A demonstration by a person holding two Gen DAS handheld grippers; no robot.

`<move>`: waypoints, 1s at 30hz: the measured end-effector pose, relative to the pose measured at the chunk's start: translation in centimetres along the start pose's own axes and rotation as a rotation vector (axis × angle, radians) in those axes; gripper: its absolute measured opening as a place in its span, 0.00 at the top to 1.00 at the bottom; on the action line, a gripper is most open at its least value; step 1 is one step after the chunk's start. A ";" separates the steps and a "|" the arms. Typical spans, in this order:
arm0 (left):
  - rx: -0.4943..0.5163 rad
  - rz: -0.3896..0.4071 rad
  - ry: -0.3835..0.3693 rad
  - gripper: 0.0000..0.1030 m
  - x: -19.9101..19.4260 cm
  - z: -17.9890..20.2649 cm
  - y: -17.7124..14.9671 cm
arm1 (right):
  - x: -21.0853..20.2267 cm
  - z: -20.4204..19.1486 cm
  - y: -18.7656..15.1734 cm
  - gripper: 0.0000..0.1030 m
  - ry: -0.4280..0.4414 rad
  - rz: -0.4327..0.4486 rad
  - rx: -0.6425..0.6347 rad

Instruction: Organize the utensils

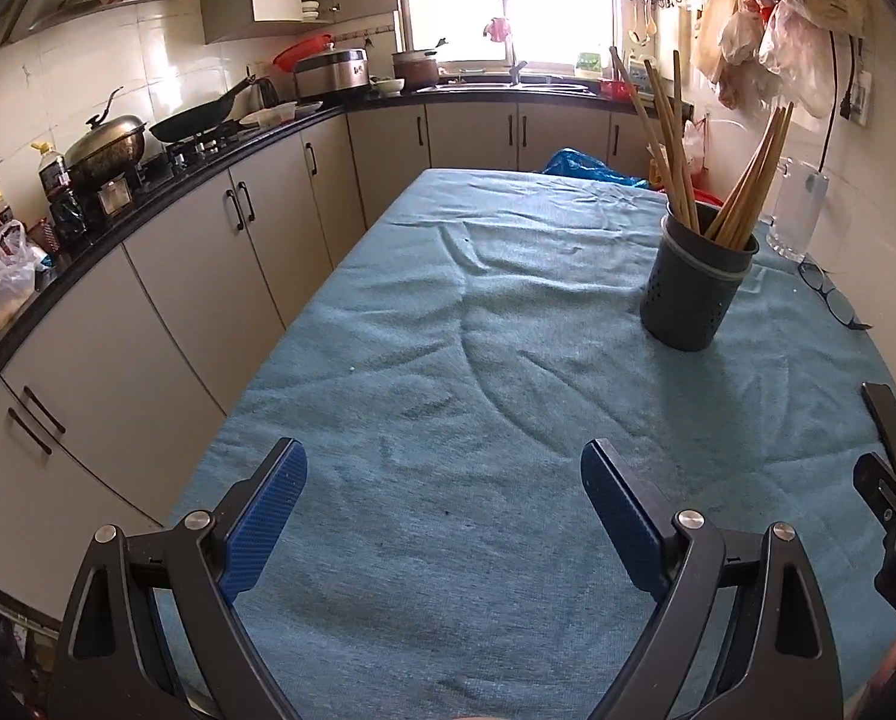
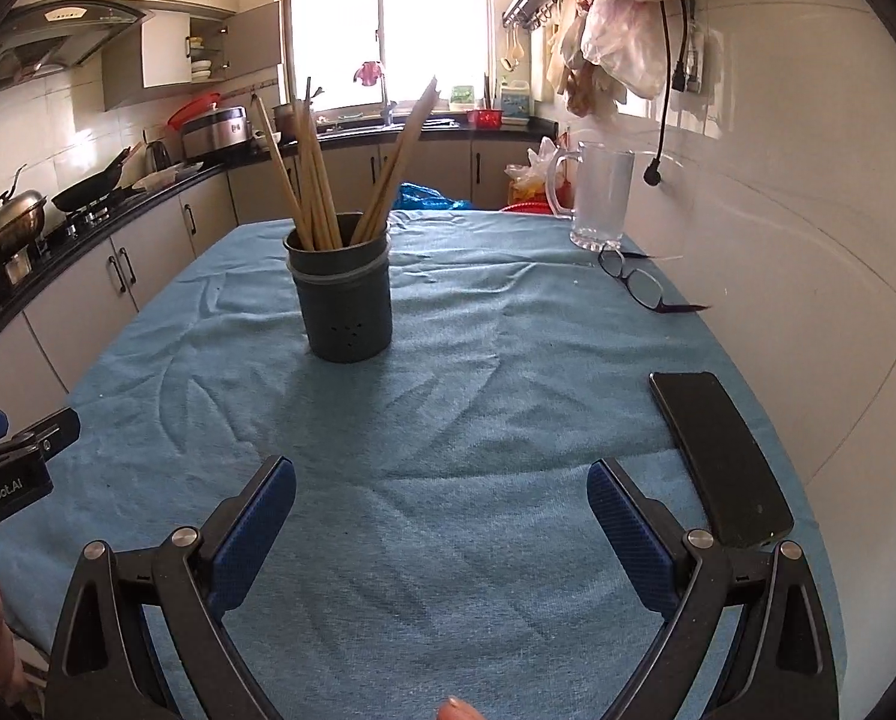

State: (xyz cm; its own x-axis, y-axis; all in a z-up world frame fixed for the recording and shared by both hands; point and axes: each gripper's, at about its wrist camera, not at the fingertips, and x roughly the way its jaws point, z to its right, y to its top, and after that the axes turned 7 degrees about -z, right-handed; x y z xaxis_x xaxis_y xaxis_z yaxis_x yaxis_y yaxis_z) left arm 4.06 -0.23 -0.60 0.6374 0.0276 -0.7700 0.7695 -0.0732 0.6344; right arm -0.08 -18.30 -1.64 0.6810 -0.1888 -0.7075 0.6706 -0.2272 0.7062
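A dark grey perforated utensil holder [image 1: 694, 282] [image 2: 342, 294] stands upright on the blue tablecloth [image 1: 448, 360] [image 2: 448, 390]. Several wooden chopsticks [image 1: 742, 180] [image 2: 315, 180] lean inside it in two bunches. My left gripper [image 1: 441, 456] hovers open over bare cloth at the near end, well short and left of the holder, nothing between its blue pads [image 1: 267, 516]. My right gripper [image 2: 441, 474] is likewise open and empty, the holder ahead and slightly left of it. Part of each gripper shows at the edge of the other's view.
A black phone [image 2: 724, 456] lies on the cloth by the right finger. Glasses [image 2: 634, 282] and a clear glass mug [image 2: 604, 198] sit at the far right near the tiled wall. A kitchen counter with pans [image 1: 111, 144] runs along the left.
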 end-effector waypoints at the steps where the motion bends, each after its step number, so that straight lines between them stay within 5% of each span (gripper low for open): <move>1: 0.004 0.000 0.001 0.11 0.1 0.1 0.0 | 0.0 0.1 0.0 0.03 0.001 -0.003 0.001; 30: 0.009 0.001 -0.012 0.11 -0.4 0.0 -0.4 | 0.7 -0.1 -0.6 0.03 -0.005 -0.036 -0.014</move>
State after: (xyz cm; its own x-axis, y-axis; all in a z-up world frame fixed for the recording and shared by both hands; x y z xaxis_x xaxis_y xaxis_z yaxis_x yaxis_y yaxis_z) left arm 3.47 -0.22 -0.54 0.6376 0.0158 -0.7702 0.7685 -0.0825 0.6345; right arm 0.03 -18.20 -2.53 0.6548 -0.1855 -0.7327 0.6988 -0.2210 0.6804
